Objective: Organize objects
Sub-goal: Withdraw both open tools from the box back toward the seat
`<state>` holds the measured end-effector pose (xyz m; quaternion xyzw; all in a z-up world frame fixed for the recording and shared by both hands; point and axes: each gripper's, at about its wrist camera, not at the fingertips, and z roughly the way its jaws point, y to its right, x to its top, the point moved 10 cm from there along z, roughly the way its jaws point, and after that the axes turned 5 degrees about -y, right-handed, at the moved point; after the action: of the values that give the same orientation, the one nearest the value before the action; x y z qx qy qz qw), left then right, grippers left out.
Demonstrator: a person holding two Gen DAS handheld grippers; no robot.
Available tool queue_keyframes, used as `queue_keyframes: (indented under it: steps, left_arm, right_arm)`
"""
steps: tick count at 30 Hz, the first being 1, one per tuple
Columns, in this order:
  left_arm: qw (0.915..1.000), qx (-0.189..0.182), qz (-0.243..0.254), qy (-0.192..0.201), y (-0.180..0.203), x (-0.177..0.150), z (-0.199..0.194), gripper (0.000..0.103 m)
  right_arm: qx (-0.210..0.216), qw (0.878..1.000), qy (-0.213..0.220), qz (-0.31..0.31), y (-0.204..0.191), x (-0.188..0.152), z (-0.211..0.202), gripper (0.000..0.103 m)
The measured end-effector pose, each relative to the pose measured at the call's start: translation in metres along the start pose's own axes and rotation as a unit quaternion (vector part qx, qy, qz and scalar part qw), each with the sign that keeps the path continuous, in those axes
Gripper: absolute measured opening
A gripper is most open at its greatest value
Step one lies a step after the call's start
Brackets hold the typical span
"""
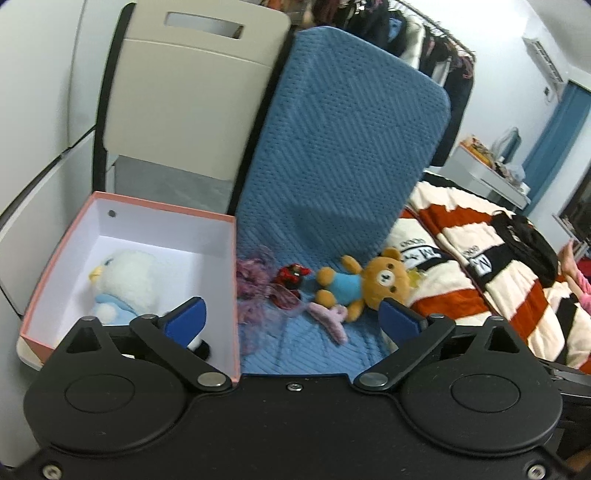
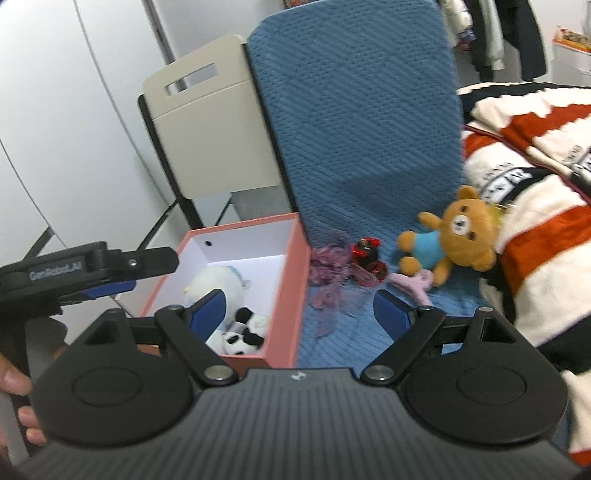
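A pink box [image 1: 55,266] with a white inside sits at the left on a chair and holds a white duck plush [image 1: 125,277]. The right wrist view also shows a panda plush [image 2: 243,332] inside this box [image 2: 291,295]. On the blue cushioned seat [image 1: 343,147] beside it lie a brown bear in a blue shirt [image 1: 384,280], a red and black toy [image 1: 291,275], purple mesh [image 1: 255,291] and a small pink plush [image 1: 330,317]. My left gripper [image 1: 291,317] hangs open over the box's right wall, holding nothing. My right gripper [image 2: 299,310] is open and holds nothing as well.
A beige folding chair [image 1: 192,92] stands behind the box against white cupboard doors. A red, black and cream striped blanket [image 1: 480,277] covers the bed at the right, with a black bag [image 1: 524,243] on it. Clothes hang on a rack [image 1: 406,22] far behind.
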<state>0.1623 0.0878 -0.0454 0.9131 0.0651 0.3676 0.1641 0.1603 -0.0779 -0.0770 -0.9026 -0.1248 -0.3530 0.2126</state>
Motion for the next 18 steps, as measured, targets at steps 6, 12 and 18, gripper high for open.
queue_keyframes:
  steps: [6,12,18]
  left_arm:
    - [0.9998,-0.012,0.014,-0.007,0.02,-0.025,-0.001,0.102]
    - [0.9996,-0.01,0.024,-0.015,0.03,-0.052,0.006,0.102]
    - [0.9988,-0.006,0.044,-0.021,0.043,-0.074,0.015,0.102]
  right_arm:
    - [-0.023,1.0,0.013,0.014,0.025,-0.023,-0.017,0.089]
    - [-0.037,0.999,0.02,0.025,0.043,-0.048,-0.024,0.089]
    - [-0.046,0.998,0.024,0.031,0.063,-0.069,-0.02,0.089]
